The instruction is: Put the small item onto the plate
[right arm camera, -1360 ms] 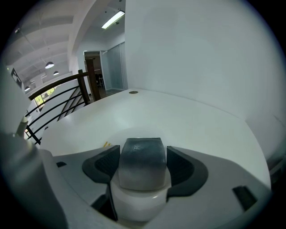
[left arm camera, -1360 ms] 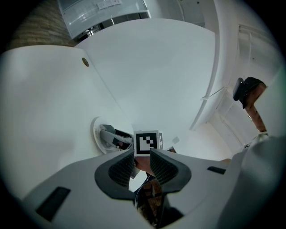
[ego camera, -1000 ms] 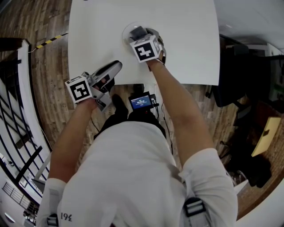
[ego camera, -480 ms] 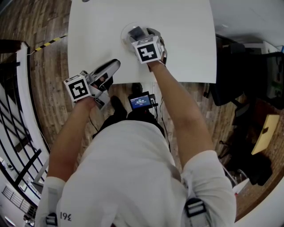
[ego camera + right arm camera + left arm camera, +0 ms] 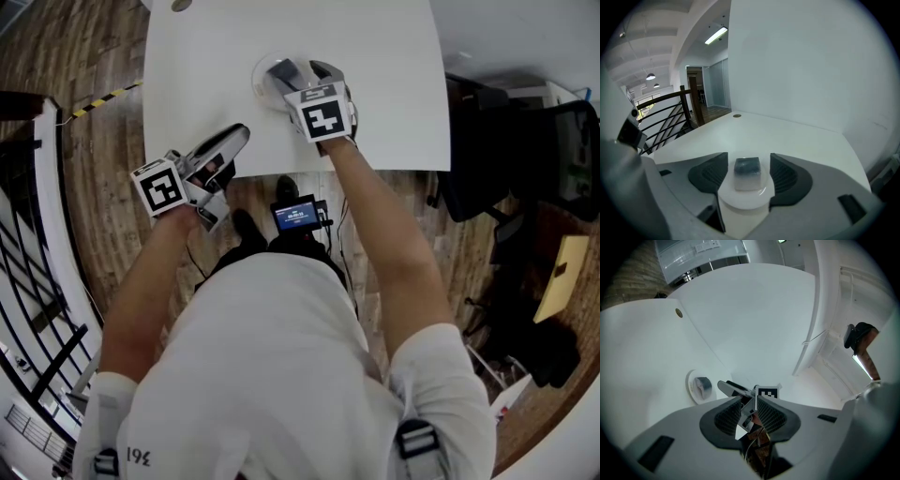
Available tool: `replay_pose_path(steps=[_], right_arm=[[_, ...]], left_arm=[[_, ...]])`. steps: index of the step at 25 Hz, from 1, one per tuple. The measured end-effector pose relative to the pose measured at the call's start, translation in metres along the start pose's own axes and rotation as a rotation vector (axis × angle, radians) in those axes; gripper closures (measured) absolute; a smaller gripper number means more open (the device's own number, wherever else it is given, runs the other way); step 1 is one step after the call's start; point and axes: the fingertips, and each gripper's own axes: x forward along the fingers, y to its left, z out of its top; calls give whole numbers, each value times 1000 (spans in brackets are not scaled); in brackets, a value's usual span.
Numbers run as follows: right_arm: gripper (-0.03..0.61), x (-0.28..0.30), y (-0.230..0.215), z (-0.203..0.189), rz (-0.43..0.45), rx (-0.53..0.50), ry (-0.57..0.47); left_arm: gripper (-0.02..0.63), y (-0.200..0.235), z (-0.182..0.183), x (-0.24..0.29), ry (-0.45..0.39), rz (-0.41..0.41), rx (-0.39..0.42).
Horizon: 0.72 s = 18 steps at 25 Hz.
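A small grey block [image 5: 747, 172] lies on a small round white plate [image 5: 745, 197] on the white table. My right gripper [image 5: 747, 176] is open, with one jaw on each side of the block and neither touching it. In the head view the plate [image 5: 262, 82] and block [image 5: 282, 71] sit near the table's front edge, with the right gripper [image 5: 305, 77] just behind them. My left gripper [image 5: 230, 142] rests further left at the front edge, jaws together and holding nothing. From the left gripper view, the plate [image 5: 692, 389] and block [image 5: 703, 385] lie ahead to the left.
A small round cap [image 5: 175, 5] sits in the tabletop at the far side. A dark railing [image 5: 37, 234] runs along the left, over the wooden floor. A small device with a lit screen [image 5: 297, 214] hangs below the table's front edge. Dark furniture [image 5: 478, 159] stands to the right.
My right gripper has drawn back slightly toward the table's front edge, and the block stays on the plate. The left gripper has hardly moved.
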Motion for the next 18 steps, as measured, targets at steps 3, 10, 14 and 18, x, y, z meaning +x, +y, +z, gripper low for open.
replay_pose_path(steps=[3, 10, 14, 18], right_arm=[[380, -24, 6, 14, 6, 14, -69], [577, -80, 19, 38, -1, 68, -191], [577, -114, 34, 49, 30, 120, -248], [577, -153, 54, 57, 58, 164, -308]], left_arm=[[506, -11, 1, -14, -17, -9, 15], [506, -53, 10, -42, -89, -91, 51], [506, -83, 11, -60, -115, -150, 74], [506, -112, 7, -79, -118, -202, 86]])
